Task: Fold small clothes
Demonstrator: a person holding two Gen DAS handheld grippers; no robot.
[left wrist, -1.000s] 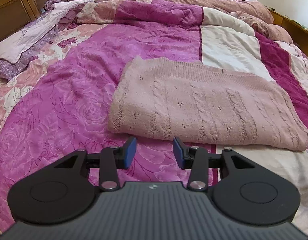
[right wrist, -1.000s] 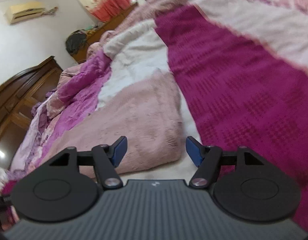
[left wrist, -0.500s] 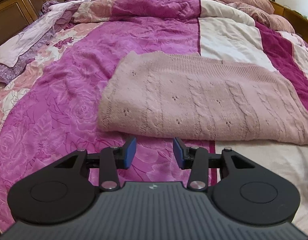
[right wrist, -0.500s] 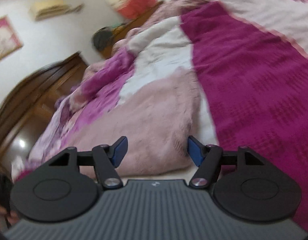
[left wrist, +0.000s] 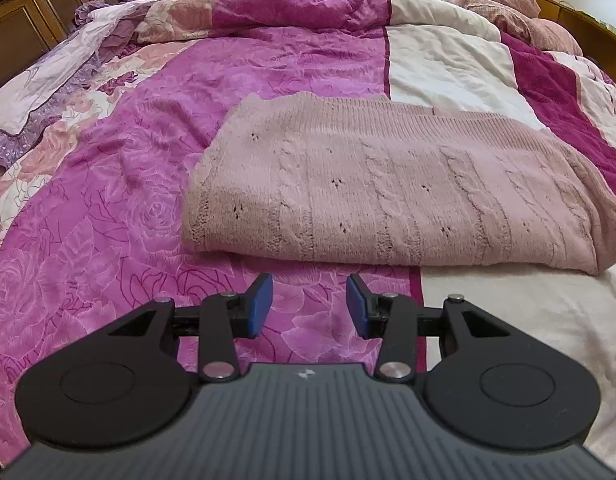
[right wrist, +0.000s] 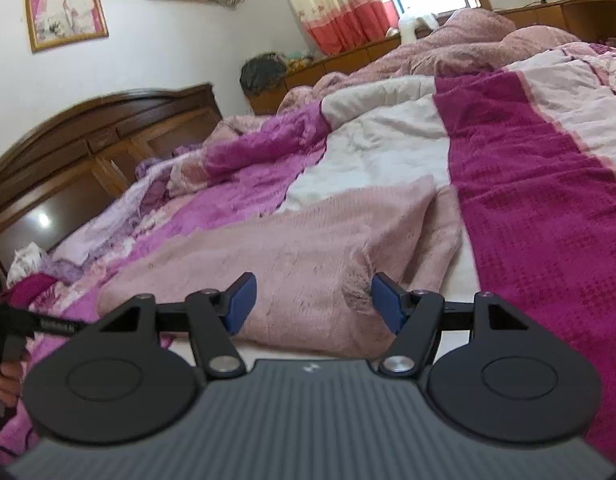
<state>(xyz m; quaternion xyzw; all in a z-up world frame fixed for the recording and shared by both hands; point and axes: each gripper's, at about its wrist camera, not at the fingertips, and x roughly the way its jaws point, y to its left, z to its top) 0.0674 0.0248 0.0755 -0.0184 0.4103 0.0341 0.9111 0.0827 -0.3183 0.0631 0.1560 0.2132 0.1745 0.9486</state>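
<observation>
A pink cable-knit sweater lies folded into a wide rectangle on the bed. In the left wrist view my left gripper hovers just short of its near folded edge, open, with only the magenta quilt between its blue pads. The right wrist view shows the same sweater from its right end. My right gripper is open at that end, just above the knit, with nothing pinched between the pads. At the far left edge of this view the left gripper's black body and a hand show.
The bed is covered by a magenta, pink and cream patchwork quilt, rumpled toward the far side. A dark wooden headboard stands at the left. Wooden cabinets and a curtained window line the far wall.
The right gripper's view has rolled toward level and risen a little, now showing the wall and headboard. The left gripper has crept slightly closer over the sweater's near edge. Both stayed open.
</observation>
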